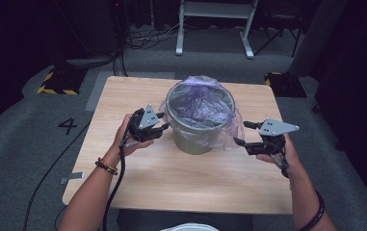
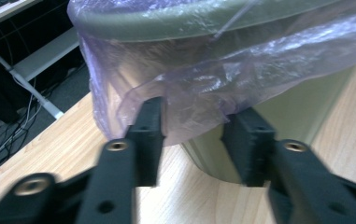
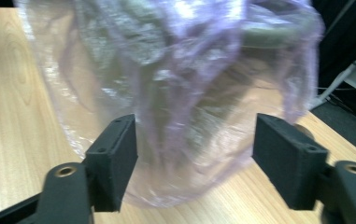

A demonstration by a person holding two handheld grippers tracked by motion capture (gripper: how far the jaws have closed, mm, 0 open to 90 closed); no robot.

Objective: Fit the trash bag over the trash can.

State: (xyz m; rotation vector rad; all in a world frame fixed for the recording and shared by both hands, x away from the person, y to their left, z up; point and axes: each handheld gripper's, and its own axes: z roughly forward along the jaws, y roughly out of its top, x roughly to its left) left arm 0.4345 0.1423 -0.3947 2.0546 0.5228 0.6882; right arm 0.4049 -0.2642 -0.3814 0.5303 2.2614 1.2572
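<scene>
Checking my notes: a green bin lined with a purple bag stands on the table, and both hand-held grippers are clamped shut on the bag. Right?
Not quite. The bin, bag and table are right, but the right hand-held gripper is open, jaws wide apart, as the right gripper view shows.

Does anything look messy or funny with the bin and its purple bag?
A little. The purple bag lines the green bin, but its overhang is uneven: it balloons out loose and crumpled on the side by the right claw, and hangs shorter by the left claw. Nothing looks spilled or broken.
</scene>
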